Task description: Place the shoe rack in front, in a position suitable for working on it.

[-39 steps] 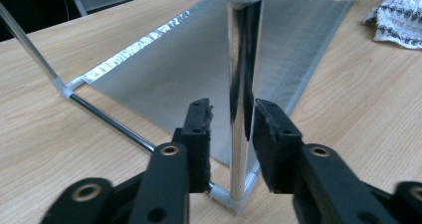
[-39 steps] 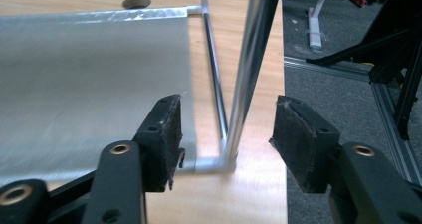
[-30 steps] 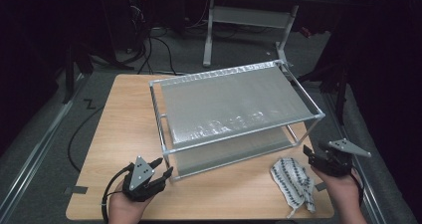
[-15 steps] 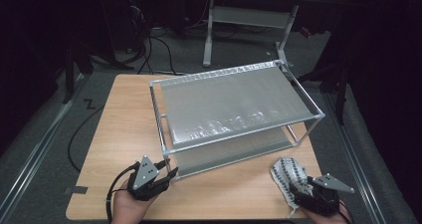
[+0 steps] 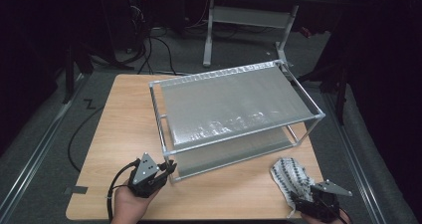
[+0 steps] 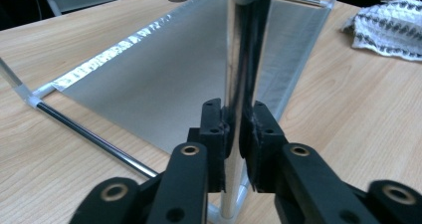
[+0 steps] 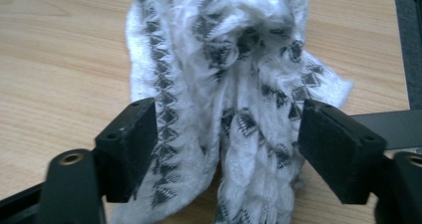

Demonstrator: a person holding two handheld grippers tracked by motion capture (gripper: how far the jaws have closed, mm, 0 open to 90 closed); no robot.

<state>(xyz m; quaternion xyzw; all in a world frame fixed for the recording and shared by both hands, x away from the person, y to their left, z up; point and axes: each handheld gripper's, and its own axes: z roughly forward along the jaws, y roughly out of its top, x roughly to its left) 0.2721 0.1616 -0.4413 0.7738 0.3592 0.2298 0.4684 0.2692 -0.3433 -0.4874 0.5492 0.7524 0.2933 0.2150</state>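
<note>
Left gripper (image 6: 234, 129), seen in its own view, is clamped on the shiny chrome corner post (image 6: 243, 59) of the metal rack (image 5: 234, 104), its black jaws pressed flat against the round tube from both sides. In the high view that gripper (image 5: 166, 168) sits at the rack's near left corner, low on the wooden table (image 5: 119, 129).

Right gripper (image 7: 226, 149) stands wide apart, its two blocky black jaws on either side of the cloth (image 7: 224, 69) without pinching it. The cloth is soft, fuzzy and rumpled, white with rows of small dark triangles, bunched into folds between the jaws. In the high view the cloth (image 5: 291, 176) lies on the table's near right corner, just in front of the rack's lower shelf (image 5: 234, 154), with the right gripper (image 5: 298, 200) at its near edge.

The rack is a frame of thin bright tubes joined by pale corner pieces, carrying two flat shelves of dull grey, finely textured sheet. The table is light wood grain.

Compared with a second ago, the right gripper has come in from the table's right edge to the cloth's near end, and the left has stayed on the post.
</note>
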